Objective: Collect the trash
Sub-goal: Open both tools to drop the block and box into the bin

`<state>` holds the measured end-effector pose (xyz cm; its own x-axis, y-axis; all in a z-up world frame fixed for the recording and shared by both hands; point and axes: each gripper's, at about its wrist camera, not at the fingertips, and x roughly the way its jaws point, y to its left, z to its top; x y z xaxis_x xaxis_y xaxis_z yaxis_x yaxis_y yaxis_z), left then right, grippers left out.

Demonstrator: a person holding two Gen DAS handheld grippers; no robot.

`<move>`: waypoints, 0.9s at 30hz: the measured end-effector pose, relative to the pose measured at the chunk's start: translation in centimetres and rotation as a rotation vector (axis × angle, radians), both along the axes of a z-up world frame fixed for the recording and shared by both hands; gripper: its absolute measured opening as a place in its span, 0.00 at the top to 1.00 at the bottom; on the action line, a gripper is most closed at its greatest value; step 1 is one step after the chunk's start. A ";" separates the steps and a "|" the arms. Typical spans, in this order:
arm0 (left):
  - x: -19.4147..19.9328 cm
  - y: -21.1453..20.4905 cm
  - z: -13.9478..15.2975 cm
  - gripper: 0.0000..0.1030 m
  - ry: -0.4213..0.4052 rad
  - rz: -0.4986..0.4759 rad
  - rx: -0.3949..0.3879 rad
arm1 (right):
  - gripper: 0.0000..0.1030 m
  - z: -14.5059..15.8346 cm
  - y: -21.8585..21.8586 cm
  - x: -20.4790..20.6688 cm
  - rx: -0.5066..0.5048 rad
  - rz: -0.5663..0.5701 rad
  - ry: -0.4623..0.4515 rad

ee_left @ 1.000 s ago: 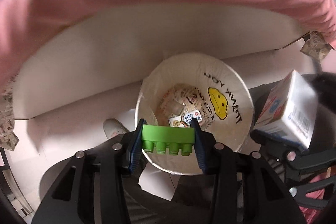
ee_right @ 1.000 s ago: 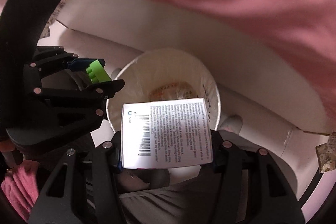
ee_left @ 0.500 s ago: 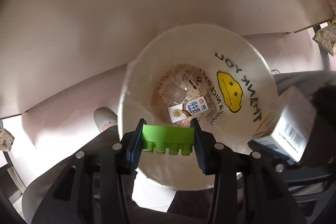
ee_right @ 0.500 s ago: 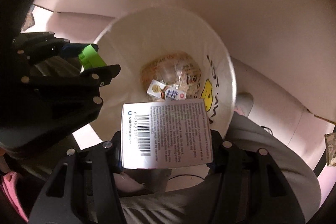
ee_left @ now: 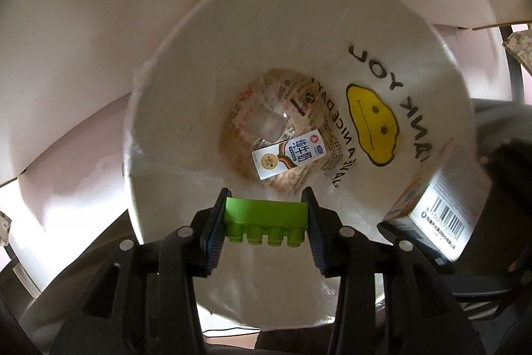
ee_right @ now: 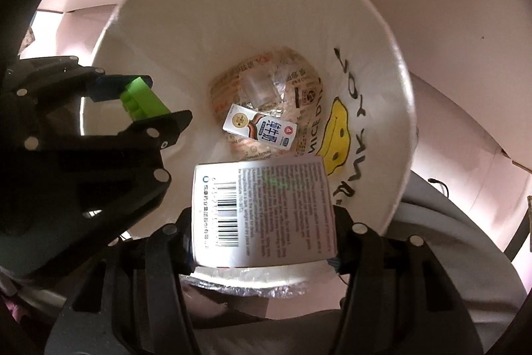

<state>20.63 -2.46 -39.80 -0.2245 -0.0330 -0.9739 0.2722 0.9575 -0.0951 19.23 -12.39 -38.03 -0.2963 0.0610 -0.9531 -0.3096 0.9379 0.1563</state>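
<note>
A white trash bag (ee_left: 206, 62) with a yellow smiley and "THANK YOU" print hangs open below both grippers; it also shows in the right wrist view (ee_right: 232, 5). A small milk carton (ee_left: 288, 158) and wrappers lie at its bottom. My left gripper (ee_left: 266, 220) is shut on a green toy brick (ee_left: 265, 222) over the bag's near rim. My right gripper (ee_right: 264, 215) is shut on a white carton with a barcode (ee_right: 262, 210), held over the bag's opening. The left gripper (ee_right: 139, 108) with the brick shows at the left of the right wrist view.
A white board or tabletop edge (ee_left: 83, 22) runs behind the bag. The person's grey trousers (ee_right: 449, 255) lie below the bag at the right. A crumpled paper scrap (ee_left: 522, 49) sits at the far right edge.
Both grippers have moved closer over the bag's opening, which now fills the views. The pink cloth at the top has left the frame. Both still hold their items.
</note>
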 end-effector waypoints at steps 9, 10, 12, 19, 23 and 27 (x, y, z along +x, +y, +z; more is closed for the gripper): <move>0.6 0.2 -1.1 0.39 0.037 0.024 -0.024 | 0.43 -1.3 -0.3 0.5 -0.008 -0.032 0.054; 0.6 0.2 -1.0 0.36 0.034 0.027 -0.022 | 0.41 -1.4 -0.4 0.6 -0.019 -0.034 0.054; 0.7 0.2 -0.8 0.36 0.030 0.025 -0.023 | 0.40 -1.3 -0.5 0.7 -0.016 -0.042 0.053; 0.5 0.7 0.1 0.36 0.009 0.033 -0.015 | 0.40 -0.3 -0.5 0.7 -0.014 -0.041 0.026; 0.2 1.0 1.6 0.36 -0.024 0.005 -0.009 | 0.40 1.3 -0.3 0.4 -0.014 -0.023 -0.010; -0.2 1.1 3.9 0.36 -0.089 -0.037 0.011 | 0.40 4.2 -0.5 0.1 -0.001 -0.014 -0.055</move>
<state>20.39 -1.36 -35.87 -0.1382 -0.0156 -0.9903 0.3141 0.9476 -0.0588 19.30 -12.92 -33.87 -0.2427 0.0644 -0.9680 -0.3043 0.9424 0.1389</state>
